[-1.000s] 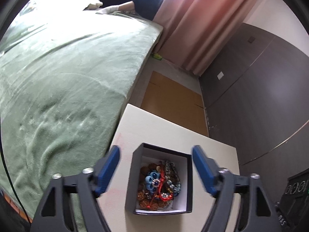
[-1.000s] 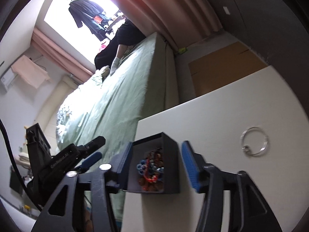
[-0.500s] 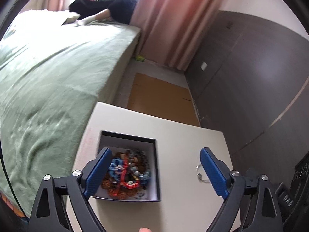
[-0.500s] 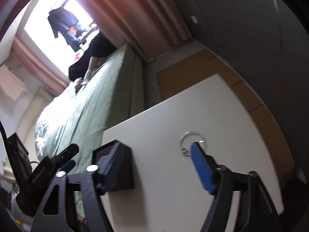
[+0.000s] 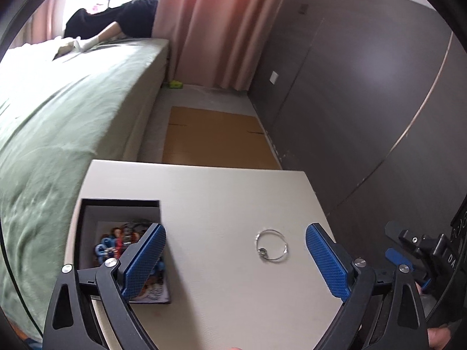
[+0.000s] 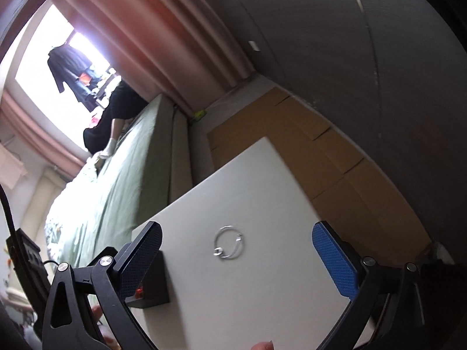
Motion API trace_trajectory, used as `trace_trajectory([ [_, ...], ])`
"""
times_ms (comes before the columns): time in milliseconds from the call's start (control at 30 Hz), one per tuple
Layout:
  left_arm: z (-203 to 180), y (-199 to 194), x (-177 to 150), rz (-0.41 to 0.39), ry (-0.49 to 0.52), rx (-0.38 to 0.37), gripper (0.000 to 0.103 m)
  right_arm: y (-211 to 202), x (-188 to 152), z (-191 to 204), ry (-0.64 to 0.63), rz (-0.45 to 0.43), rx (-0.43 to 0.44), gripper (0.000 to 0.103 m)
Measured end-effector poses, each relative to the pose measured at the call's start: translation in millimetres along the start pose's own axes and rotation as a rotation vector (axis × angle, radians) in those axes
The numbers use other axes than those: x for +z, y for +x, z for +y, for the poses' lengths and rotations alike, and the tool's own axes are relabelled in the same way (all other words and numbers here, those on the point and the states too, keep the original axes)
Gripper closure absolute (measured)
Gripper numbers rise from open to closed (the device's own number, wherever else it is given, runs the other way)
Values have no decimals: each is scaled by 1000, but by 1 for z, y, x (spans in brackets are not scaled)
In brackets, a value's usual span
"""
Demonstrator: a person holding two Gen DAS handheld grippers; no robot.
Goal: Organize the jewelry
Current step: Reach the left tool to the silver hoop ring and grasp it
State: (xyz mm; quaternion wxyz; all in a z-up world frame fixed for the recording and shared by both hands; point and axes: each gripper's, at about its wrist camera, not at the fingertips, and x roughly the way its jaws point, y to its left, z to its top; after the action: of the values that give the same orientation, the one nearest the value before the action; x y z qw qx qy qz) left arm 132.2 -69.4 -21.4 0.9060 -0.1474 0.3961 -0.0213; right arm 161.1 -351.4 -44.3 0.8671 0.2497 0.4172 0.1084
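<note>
1. At the left edge of the left wrist view, a green bed (image 5: 55, 134) fills the frame from upper left to lower left; a person in black (image 5: 116, 20) leans on its far end.
2. In the lower left of the same view, an open black box (image 5: 87, 213) sits on the white table (image 5: 233, 192), holding a tangle of coloured jewelry (image 5: 116, 240).
3. At lower centre, the left gripper (image 5: 235, 258) has its blue-padded fingers (image 5: 144, 259) spread wide and grips nothing; the left pad overlaps the box in the picture.
4. Right of centre, a thin silver ring (image 5: 271, 245) lies flat on the table, between the two pads and well apart from the box.
5. At the lower right edge, part of the right gripper shows, black with a blue pad.
6. In the right wrist view, the box (image 6: 151, 283) appears at lower left, partly behind the left finger.
7. At centre, the ring (image 6: 229, 242) lies on the table (image 6: 262, 180).
8. Across the bottom, the right gripper (image 6: 238, 259) stands wide open, empty, with the ring between its pads.
9. At upper right, brown cardboard (image 6: 315, 145) covers the floor beside a dark wall.
</note>
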Motion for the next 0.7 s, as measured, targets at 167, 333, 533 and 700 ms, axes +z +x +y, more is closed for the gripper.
trace_trajectory([
  [167,-14,23,-3,60,38,-20,6,2,8,-19,51,12,-19,0],
  [333,-36,50,-10,121,106,-28,12,5,15,-31,78,21,-47,0],
  [533,-48,85,-21,206,142,1,38,10,16,-48,132,44,-66,0],
  [700,-49,105,-28,248,150,27,53,13,18,-53,146,48,-72,1],
])
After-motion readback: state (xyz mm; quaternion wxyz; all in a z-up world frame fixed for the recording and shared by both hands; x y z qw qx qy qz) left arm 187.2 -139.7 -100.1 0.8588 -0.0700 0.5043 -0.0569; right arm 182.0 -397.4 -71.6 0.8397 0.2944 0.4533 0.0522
